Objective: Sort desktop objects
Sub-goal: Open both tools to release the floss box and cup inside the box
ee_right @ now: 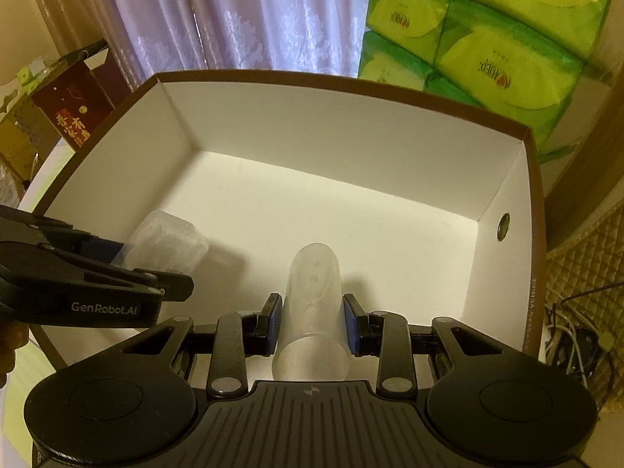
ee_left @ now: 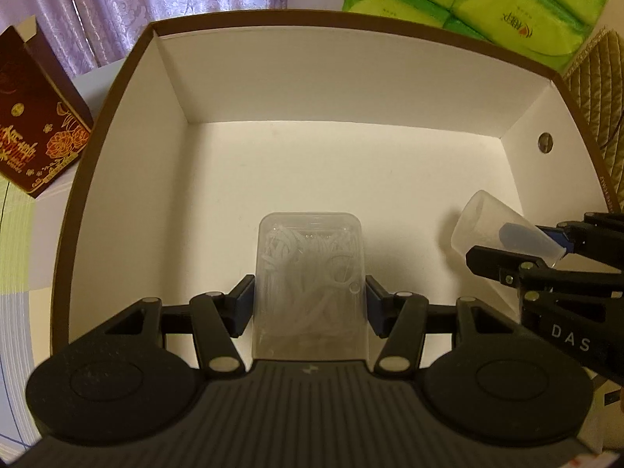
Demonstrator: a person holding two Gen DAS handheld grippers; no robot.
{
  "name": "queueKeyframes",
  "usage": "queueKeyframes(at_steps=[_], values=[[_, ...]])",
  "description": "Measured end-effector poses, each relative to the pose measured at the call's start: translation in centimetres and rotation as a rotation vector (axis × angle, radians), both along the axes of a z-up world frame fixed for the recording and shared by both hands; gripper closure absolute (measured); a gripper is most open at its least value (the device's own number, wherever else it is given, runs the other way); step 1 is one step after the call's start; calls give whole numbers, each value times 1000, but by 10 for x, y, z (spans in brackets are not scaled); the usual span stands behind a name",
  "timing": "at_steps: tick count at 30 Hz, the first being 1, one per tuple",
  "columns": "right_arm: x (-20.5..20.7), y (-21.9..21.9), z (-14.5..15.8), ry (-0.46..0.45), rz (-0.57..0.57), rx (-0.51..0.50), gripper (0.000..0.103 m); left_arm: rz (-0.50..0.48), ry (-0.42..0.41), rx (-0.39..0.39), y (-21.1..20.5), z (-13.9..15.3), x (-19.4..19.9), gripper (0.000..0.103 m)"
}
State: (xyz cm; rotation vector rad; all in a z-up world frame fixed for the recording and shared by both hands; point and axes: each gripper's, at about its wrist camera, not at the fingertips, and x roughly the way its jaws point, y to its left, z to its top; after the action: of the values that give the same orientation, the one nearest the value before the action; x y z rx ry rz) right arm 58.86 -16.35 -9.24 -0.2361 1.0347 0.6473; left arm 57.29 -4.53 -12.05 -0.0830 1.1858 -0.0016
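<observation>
Left gripper (ee_left: 310, 304) clamped a clear plastic container (ee_left: 310, 273) of white floss picks between its blue pads (ee_left: 245, 304), held over the floor of the white-lined cardboard box (ee_left: 351, 89). To its right, the right gripper (ee_right: 312, 325) gripped a translucent plastic cup (ee_right: 314, 304) lying on its side, rim toward the camera, also inside the box. Green tissue packs (ee_right: 487, 39) stood beyond the box's far wall; a dark red carton (ee_left: 35, 117) sat off to the left.
</observation>
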Motion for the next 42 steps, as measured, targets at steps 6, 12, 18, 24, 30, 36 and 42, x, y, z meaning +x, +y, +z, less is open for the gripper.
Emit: queueKeyframes(at_steps=[6, 12, 18, 24, 30, 36, 42], values=[[2, -3, -1, 13, -2, 6, 73, -2, 17, 0, -2, -2, 4, 50], [3, -2, 0, 26, -3, 18, 73, -3, 4, -6, -1, 3, 4, 50], [-1, 1, 1, 25, 9, 48, 72, 7, -7, 12, 5, 10, 0, 49], [-11, 1, 12, -50, 30, 89, 20, 31, -19, 10, 14, 18, -9, 32], [-16, -1, 17, -56, 56, 68, 14, 45, -50, 13, 21, 30, -21, 24], [-31, -13, 31, -124, 64, 60, 5, 41, -122, 62, 20, 53, -42, 18], [-53, -31, 57, -217, 50, 99, 2, 51, -209, 80, 16, 82, -78, 15]])
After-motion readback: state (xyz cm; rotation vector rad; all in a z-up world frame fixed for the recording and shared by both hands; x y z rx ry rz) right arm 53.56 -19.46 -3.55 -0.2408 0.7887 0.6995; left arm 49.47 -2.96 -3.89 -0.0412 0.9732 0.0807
